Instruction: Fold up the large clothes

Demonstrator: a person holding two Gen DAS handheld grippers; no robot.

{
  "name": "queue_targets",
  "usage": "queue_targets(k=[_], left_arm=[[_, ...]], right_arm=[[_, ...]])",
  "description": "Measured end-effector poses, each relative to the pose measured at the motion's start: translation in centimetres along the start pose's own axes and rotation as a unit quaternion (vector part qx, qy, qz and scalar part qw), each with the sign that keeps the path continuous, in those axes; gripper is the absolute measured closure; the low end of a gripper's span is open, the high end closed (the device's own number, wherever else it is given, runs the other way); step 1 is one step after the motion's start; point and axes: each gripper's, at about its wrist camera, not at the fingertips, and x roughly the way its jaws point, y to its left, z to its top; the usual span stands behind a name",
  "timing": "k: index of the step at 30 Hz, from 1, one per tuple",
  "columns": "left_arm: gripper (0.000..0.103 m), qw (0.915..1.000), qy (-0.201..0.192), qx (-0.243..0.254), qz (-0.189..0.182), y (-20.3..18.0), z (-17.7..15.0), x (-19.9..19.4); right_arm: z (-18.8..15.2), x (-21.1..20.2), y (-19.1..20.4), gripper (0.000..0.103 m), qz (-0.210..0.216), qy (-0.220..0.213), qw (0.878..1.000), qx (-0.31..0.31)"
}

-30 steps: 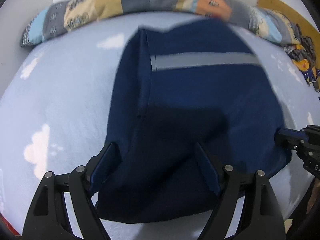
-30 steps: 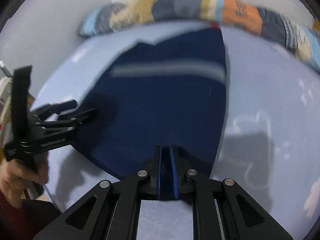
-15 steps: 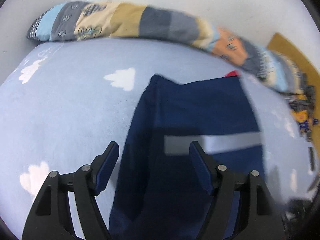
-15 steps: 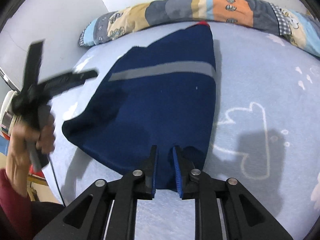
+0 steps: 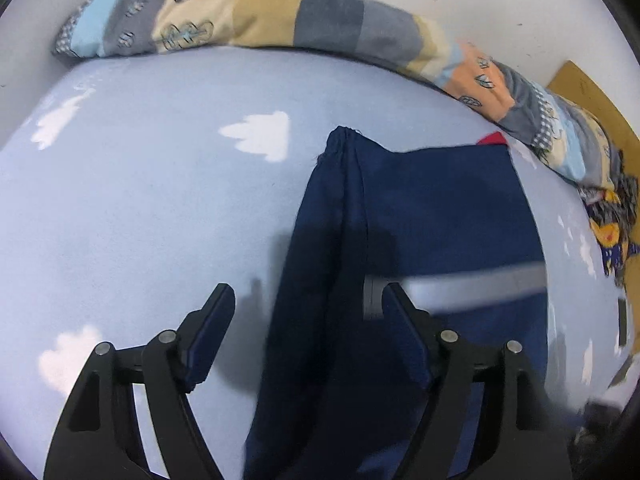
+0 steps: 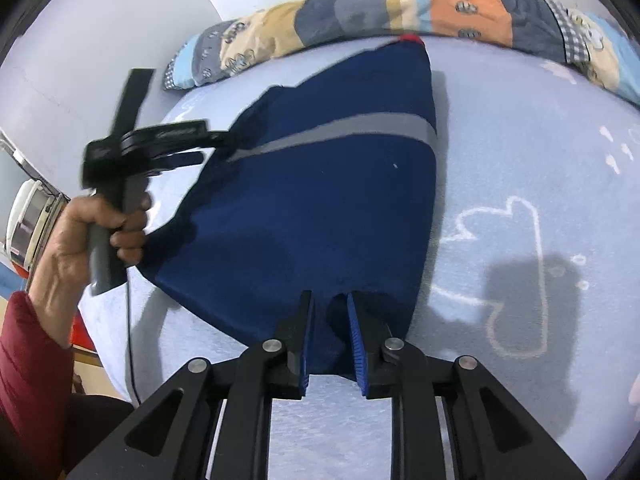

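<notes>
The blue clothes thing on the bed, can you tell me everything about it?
The navy garment is soft, dark blue cloth with one grey stripe across it and a bit of red at its far end. It lies folded flat on the pale blue sheet. The right gripper stands slightly open at its near edge.

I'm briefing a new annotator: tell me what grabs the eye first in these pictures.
The navy garment with a grey reflective stripe, folded in the middle of the pale blue cloud-print bed. Next, the patchwork bolster along the far wall. The left gripper hangs open over the garment's left edge.
</notes>
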Motion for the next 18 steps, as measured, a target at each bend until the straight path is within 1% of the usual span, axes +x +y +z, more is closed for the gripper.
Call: queue_targets(k=[2, 5, 6, 7, 8, 10, 12, 13, 14, 15, 16, 18], left_arm=[[0.027, 0.9996, 0.013, 0.010, -0.025, 0.5, -2.4, -1.0], [0.027, 0.9984, 0.038, 0.041, -0.009, 0.5, -5.5, -0.5], [0.026, 0.9971, 0.056, 0.049, -0.013, 0.7, -7.1, 0.2], [0.024, 0.9970, 0.061, 0.047, -0.012, 0.8, -7.7, 0.5], [0.021, 0.9974, 0.056, 0.043, -0.010, 1.0, -8.0, 0.8], [0.019, 0.9979, 0.051, 0.036, -0.016, 1.4, -7.9, 1.1], [0.022, 0.9979, 0.057, 0.022, -0.023, 1.6, -7.4, 0.7], [0.026, 0.9980, 0.053, 0.023, -0.025, 1.6, -7.1, 0.1], [0.026, 0.9986, 0.037, 0.025, -0.029, 1.8, -6.9, -1.0], [0.026, 0.9989, 0.026, 0.024, -0.032, 2.0, -6.6, -1.7], [0.026, 0.9991, 0.015, 0.017, -0.035, 2.7, -6.2, -2.2], [0.026, 0.9991, 0.012, -0.009, -0.040, 4.2, -5.5, -2.3]], right_arm=[[-0.5, 0.0, 0.6, 0.082, 0.000, 0.004, 1.000, -0.009], [-1.7, 0.9, 0.9, 0.084, -0.019, 0.015, 1.000, -0.014], [-1.9, 1.2, 0.9, 0.085, -0.024, 0.013, 1.000, -0.015], [-2.2, 1.7, 0.8, 0.085, -0.027, 0.011, 0.999, -0.014], [-2.2, 2.6, 0.3, 0.085, -0.020, 0.019, 1.000, -0.004], [-2.1, 3.9, -0.7, 0.085, -0.004, 0.026, 0.999, 0.025], [-1.6, 3.6, -1.0, 0.088, 0.000, 0.033, 0.999, 0.035], [-1.5, 2.9, -0.9, 0.088, 0.003, 0.032, 0.999, 0.037], [-1.4, 1.8, -0.9, 0.082, 0.017, 0.026, 0.999, 0.037], [-1.4, 0.4, -1.1, 0.083, 0.035, 0.014, 0.998, 0.041], [-1.5, -0.8, -1.6, 0.082, 0.042, 0.003, 0.998, 0.049], [-1.8, -2.6, -2.8, 0.075, 0.044, -0.017, 0.997, 0.059]])
